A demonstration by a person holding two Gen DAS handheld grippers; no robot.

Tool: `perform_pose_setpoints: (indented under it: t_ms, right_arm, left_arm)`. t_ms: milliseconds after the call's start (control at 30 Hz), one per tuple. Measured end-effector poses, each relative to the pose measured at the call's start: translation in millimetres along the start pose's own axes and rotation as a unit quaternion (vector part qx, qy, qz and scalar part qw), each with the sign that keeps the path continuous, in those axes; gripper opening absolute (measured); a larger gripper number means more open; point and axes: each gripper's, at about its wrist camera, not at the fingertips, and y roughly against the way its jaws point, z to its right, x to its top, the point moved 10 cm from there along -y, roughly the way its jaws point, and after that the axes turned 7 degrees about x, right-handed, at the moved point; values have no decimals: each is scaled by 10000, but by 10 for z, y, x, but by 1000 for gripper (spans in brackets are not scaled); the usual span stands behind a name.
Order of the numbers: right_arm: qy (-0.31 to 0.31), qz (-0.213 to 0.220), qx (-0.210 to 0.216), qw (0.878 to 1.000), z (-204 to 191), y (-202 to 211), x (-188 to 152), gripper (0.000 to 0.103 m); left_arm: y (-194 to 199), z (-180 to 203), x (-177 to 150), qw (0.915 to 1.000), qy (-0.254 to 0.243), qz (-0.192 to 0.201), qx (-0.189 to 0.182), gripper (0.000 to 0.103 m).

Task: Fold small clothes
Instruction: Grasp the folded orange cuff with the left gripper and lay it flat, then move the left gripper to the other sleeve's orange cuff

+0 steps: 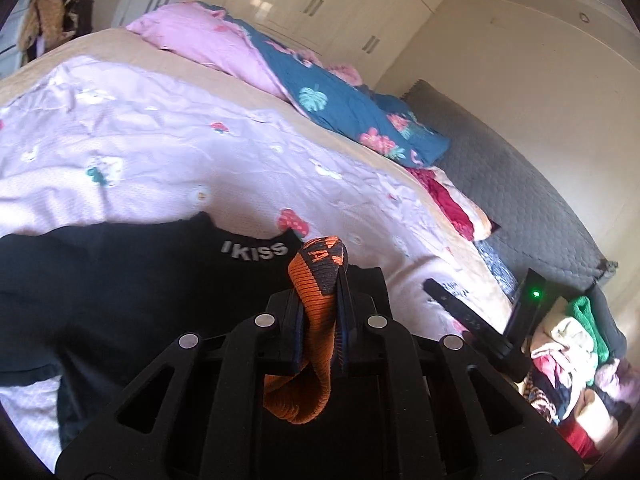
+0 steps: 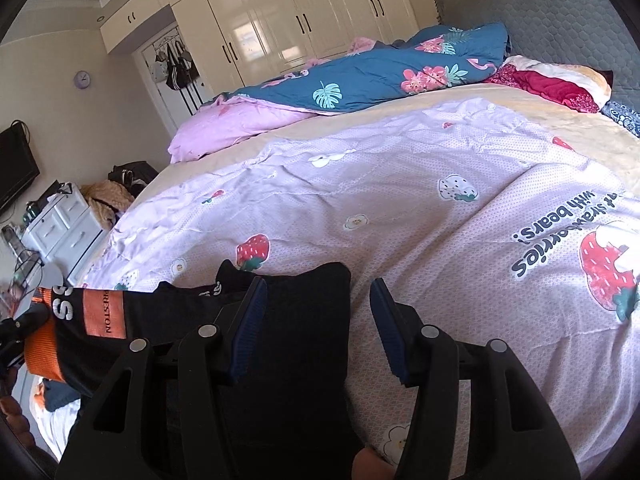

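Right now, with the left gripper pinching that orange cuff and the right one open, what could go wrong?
1. The left gripper pinches only the orange cuff; the knit may slip out during the lift.
2. The right gripper is open over the black garment, which may drag or bunch across the pink quilt.

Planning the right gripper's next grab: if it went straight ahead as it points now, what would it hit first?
Probably the black garment lying between and under the open right gripper, then the lilac strawberry quilt; depth is unclear.
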Motion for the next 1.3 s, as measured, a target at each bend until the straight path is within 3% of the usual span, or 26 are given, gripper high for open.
perform_pose_setpoints:
  t_ms: [200, 533, 667, 933, 1100, 1200, 1300]
  right_arm:
    - [31, -135, 64, 9999, -28, -37, -32, 52]
    - [650, -541, 237, 9961, -382, -197, -256, 52]
    - [899, -753, 420, 9922, -586, -269, -395, 52]
    - [1191, -1262, 604, 9830, -833, -418, -721, 53]
    - [1318, -1472, 578, 9786, -888, -455, -854, 54]
    - [1304, -1580, 540, 9773, -863, -477, -907, 54]
    - [1267, -1735, 388, 9759, -789, -514, -976, 56]
  left_arm:
    - [-7, -442, -154, 9986, 359, -209, 336, 6]
    - [-117, -852, -301, 9943, 579, -452, 776, 7]
    - [-152, -996, -331, 9911, 566, -485, 1102, 12]
    - [-17, -1074, -223, 9837, 85, -129, 1790, 24]
    - [-266, -1035, -436, 9841, 4, -599, 1670, 31]
    - [-423, -1130, -645, 9771, -47, -952, 1900, 32]
    - [-480, -1219, -773, 9714, -152, -1058, 2121, 33]
